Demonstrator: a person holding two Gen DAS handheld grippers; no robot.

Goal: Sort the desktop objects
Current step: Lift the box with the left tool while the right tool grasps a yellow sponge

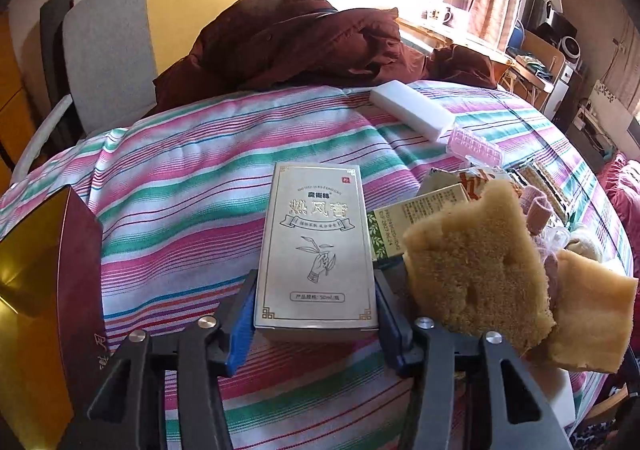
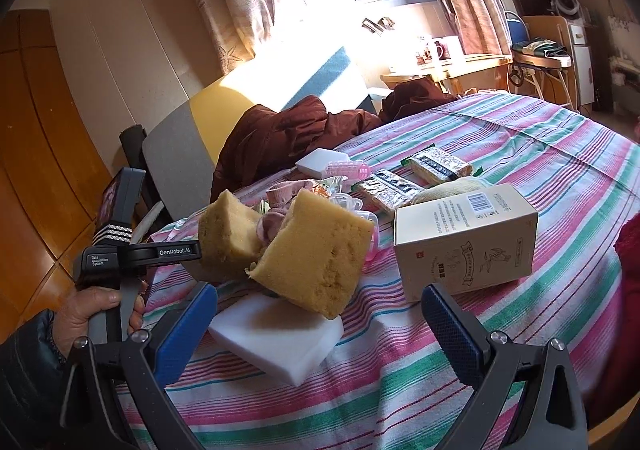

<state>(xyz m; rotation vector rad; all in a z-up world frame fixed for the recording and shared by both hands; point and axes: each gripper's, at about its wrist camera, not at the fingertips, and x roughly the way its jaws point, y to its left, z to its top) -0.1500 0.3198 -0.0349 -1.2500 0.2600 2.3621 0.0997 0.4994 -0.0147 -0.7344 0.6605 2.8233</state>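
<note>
My left gripper (image 1: 316, 320) is shut on the near end of a cream carton (image 1: 316, 242) with a drawn hand and sprig, held over the striped tablecloth (image 1: 180, 190). Right of it lie two yellow sponges (image 1: 476, 270), a green box (image 1: 400, 226) and a pink hair roller (image 1: 476, 146). In the right wrist view my right gripper (image 2: 320, 334) stands open above a white foam block (image 2: 280, 338), with the sponges (image 2: 316, 258) just beyond. A second cream carton (image 2: 466, 242) lies on the cloth to the right. The left gripper's body (image 2: 140, 250) shows at the left; its fingers are hidden behind the sponges.
A maroon and gold box (image 1: 48, 290) stands at the left table edge. Another white block (image 1: 412, 114) and two foil snack bars (image 2: 440, 166) lie farther back. A dark red jacket (image 1: 288, 38) hangs over a chair behind the table. A hand (image 2: 100, 310) grips the left handle.
</note>
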